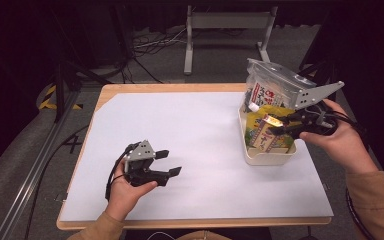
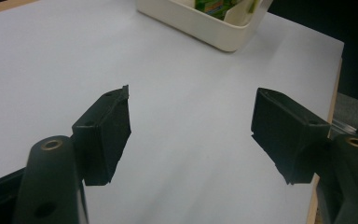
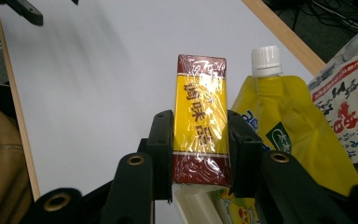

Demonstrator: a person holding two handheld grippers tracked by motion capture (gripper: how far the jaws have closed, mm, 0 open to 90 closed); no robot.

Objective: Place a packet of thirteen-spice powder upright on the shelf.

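The right gripper (image 3: 200,154) is clamping the yellow box (image 3: 200,116) just above the white bin (image 1: 267,155) at the table's right, pouches remaining inside, while the left gripper (image 1: 169,162) is idling wide open near left.

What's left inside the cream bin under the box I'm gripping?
In the cream bin stand a yellow spouted pouch, a white printed bag and a green-yellow pack. The right gripper grips the yellow box above them. The bin floor is covered.

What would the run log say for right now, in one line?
right gripper: shut on yellow box | over cream bin | left gripper: open, holds nothing
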